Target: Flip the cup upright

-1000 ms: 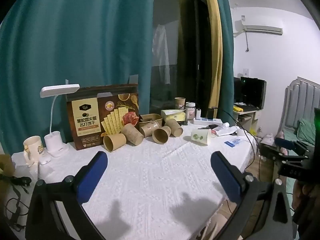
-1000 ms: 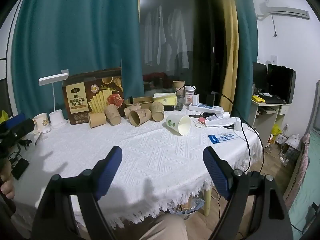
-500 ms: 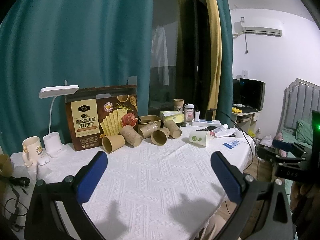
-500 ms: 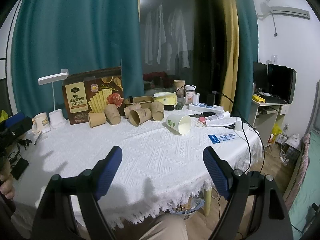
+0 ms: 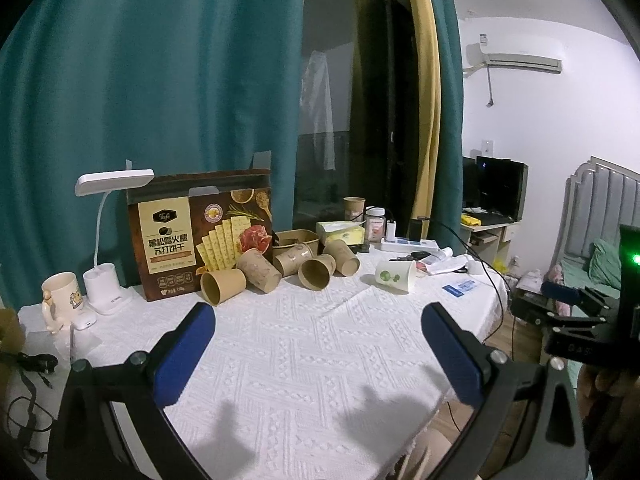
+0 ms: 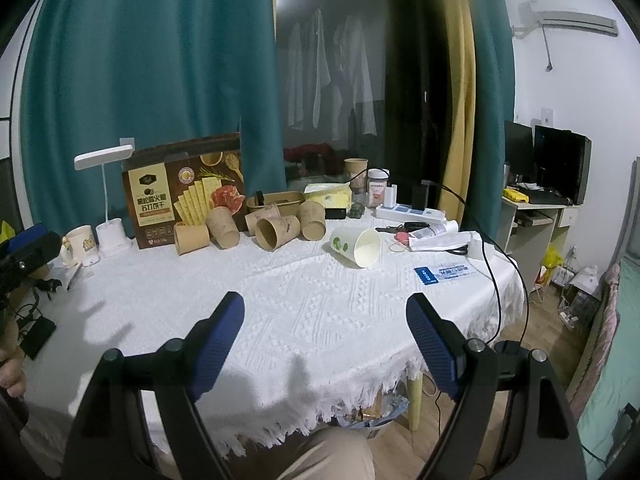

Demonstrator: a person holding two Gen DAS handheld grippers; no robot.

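Note:
A white paper cup with green leaf print lies on its side on the white tablecloth, mouth toward the front right; it also shows in the left wrist view. Several brown paper cups lie tipped over behind it, also in the left wrist view. My right gripper is open and empty above the table's front edge, well short of the white cup. My left gripper is open and empty over the near left of the table, far from the cups.
A cracker box, a white desk lamp and a mug stand at the back left. A power strip, jar, tissue pack, papers and cables lie at the back right. The tablecloth hangs over the front edge.
The left wrist view has tilted slightly upward and shifted, so the cups sit a little lower and closer in frame. The right gripper has barely moved. Both stay open.

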